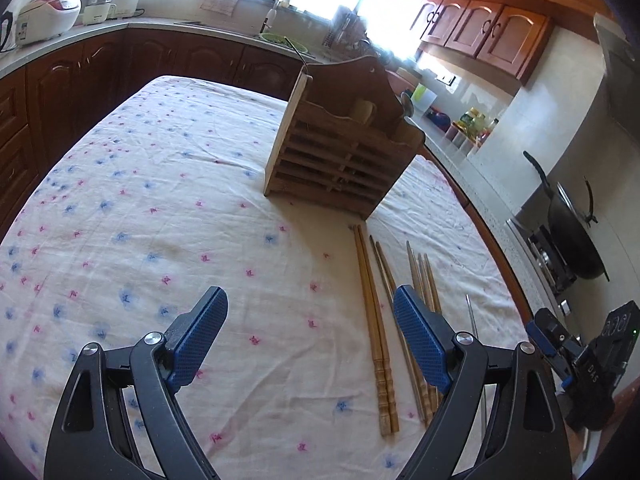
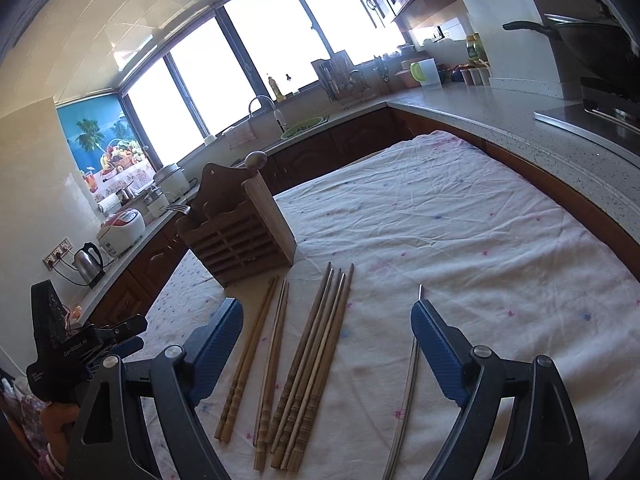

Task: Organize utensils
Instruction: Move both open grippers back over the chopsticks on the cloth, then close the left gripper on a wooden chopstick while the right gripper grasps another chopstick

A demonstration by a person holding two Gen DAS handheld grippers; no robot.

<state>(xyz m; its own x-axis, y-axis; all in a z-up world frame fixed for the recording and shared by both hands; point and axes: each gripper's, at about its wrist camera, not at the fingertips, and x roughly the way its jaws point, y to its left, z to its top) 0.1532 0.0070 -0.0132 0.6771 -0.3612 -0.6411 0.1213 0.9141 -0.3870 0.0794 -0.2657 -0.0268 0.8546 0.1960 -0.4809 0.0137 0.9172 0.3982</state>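
1. Wooden chopsticks lie in rows on my desk, on a white cloth with pink and blue flowers, tips toward the holder.
2. I count a light pair on the left, then a second pair just beside it, then a bunch of four.
3. Well apart to their right lies a thin metal pair, partly behind my right finger.
4. My right gripper hovers above the chopsticks, fingers spread wide, holding nothing.
5. My left gripper hangs over bare cloth left of the chopsticks, fingers likewise spread and empty.
6. The slatted holder stands upright just beyond the chopstick tips; a fork and a spoon stick out of it.
7. A wok sits on the stove to the right.
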